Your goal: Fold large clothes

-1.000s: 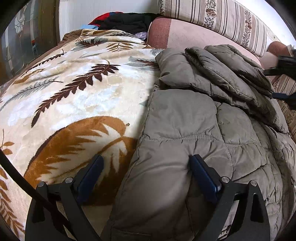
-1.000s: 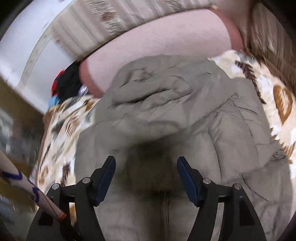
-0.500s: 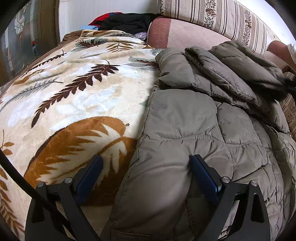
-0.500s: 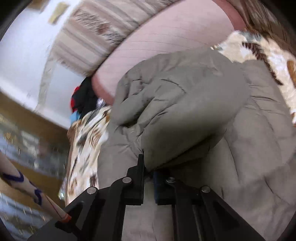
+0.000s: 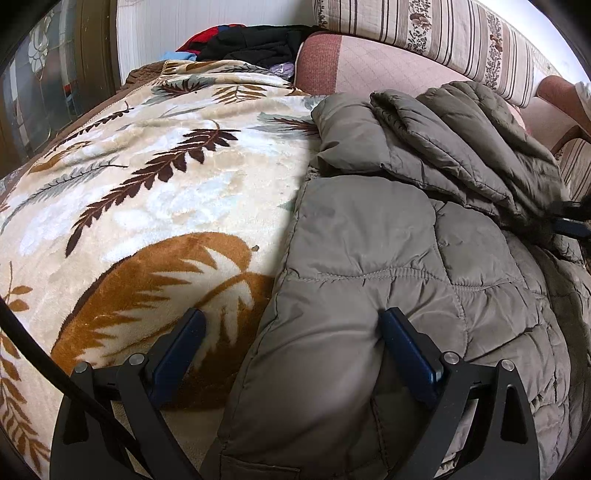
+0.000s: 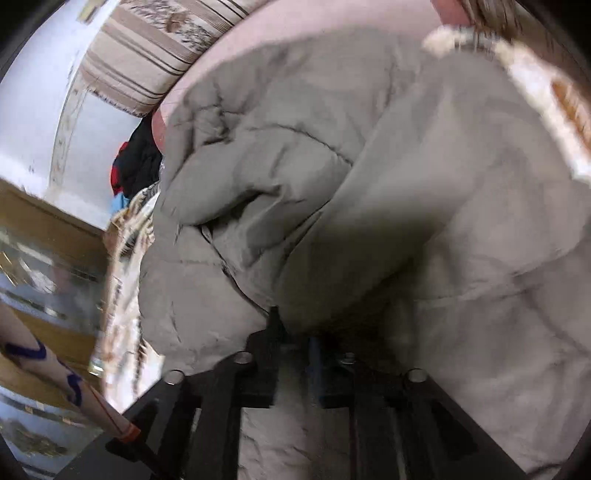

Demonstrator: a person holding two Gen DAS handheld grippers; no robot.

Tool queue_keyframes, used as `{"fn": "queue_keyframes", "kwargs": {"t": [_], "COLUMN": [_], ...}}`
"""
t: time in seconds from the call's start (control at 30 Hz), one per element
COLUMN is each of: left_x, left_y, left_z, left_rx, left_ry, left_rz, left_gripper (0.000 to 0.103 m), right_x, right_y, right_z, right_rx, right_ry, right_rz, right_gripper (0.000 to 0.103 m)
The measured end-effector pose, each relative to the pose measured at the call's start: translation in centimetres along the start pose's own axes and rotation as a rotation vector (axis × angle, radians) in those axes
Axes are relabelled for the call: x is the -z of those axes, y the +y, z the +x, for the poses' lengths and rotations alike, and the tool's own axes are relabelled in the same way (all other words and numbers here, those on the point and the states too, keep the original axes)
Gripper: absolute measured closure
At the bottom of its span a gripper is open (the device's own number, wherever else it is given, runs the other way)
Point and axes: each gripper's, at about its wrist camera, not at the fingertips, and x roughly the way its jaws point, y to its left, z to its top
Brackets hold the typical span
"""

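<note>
Lying on a soft blanket (image 5: 147,206) with brown leaves on it is a big puffy grey coat (image 5: 388,266); the coat fills the right side of the left wrist view, and the blanket fills the left side; a sleeve (image 5: 461,147) is folded over the far part of the coat. The left gripper (image 5: 291,354) is spread wide, with nothing pinched; its left finger (image 5: 177,354) sits over the blanket, and its right finger (image 5: 410,358) rests on the coat near the coat's left edge. The right gripper (image 6: 295,350) is low against the coat; its jaws are close together and are opening; a puffy fold of coat sits between them, but the picture is too blurry to tell if the pads press on it. Far behind the coat is a pink cushion (image 5: 369,66) and a striped cover (image 5: 443,33); a pile of dark and red clothes (image 5: 251,42) lies at the far end of the blanket.
</note>
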Motion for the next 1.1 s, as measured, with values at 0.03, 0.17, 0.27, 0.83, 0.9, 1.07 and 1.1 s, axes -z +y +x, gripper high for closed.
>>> {"fn": "queue_keyframes", "kwargs": {"t": [0.03, 0.17, 0.27, 0.83, 0.9, 1.07, 1.1], "left_x": [0.0, 0.0, 0.0, 0.1, 0.1, 0.1, 0.1], "left_y": [0.0, 0.1, 0.0, 0.0, 0.0, 0.0, 0.0], "left_z": [0.0, 0.0, 0.0, -0.2, -0.2, -0.3, -0.3], "left_rx": [0.0, -0.001, 0.0, -0.007, -0.007, -0.004, -0.004], "left_ry": [0.0, -0.001, -0.001, -0.008, -0.009, -0.01, -0.01], "left_rz": [0.0, 0.001, 0.0, 0.002, 0.001, -0.001, -0.001], "left_gripper": [0.007, 0.007, 0.007, 0.007, 0.007, 0.007, 0.007], "right_x": [0.0, -0.5, -2.6, -4.1, -4.0, -3.5, -3.5], "right_y": [0.2, 0.8, 1.9, 7.5, 8.5, 9.0, 9.2], "right_z": [-1.1, -5.1, -6.2, 3.9, 5.4, 10.7, 10.4], "right_rx": [0.011, 0.022, 0.082, 0.23, 0.216, 0.292, 0.291], "right_ry": [-0.005, -0.098, -0.222, -0.241, -0.2, -0.109, -0.106], "right_rz": [-0.036, -0.109, -0.144, -0.328, -0.357, -0.411, -0.412], "right_gripper": [0.075, 0.075, 0.073, 0.056, 0.056, 0.054, 0.054]}}
